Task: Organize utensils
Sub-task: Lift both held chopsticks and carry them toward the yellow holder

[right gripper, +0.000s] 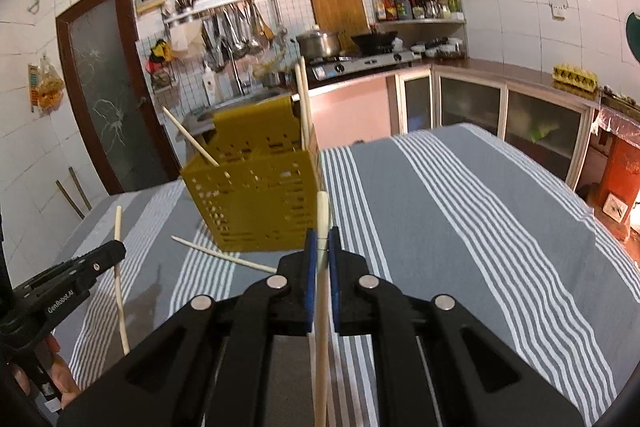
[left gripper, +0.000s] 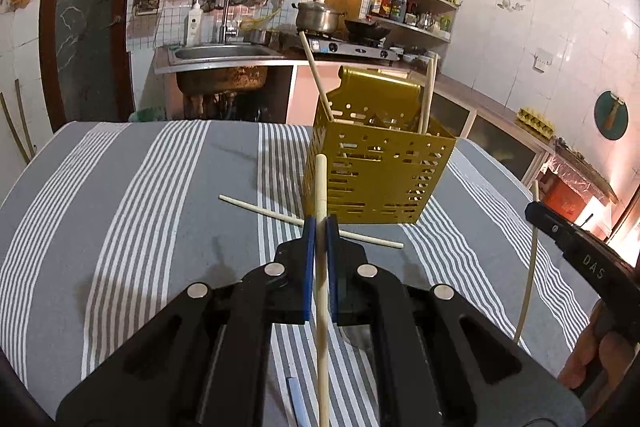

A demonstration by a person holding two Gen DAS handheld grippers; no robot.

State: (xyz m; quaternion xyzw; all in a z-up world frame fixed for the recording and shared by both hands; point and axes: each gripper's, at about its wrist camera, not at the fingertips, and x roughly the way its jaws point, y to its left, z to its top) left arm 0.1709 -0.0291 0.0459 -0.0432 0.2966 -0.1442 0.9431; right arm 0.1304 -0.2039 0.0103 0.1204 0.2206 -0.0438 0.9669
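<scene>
My left gripper is shut on a pale wooden chopstick that stands nearly upright between its blue pads. In front of it stands a gold perforated utensil holder with several chopsticks leaning in it. My right gripper is likewise shut on an upright chopstick, with the holder ahead to the left. One loose chopstick lies flat on the cloth before the holder. Each gripper shows at the edge of the other's view, the right gripper and the left gripper.
A grey and white striped cloth covers the table. Behind its far edge are a steel sink, a gas stove with a pot and wok, and a corner shelf. Cabinets run along the right.
</scene>
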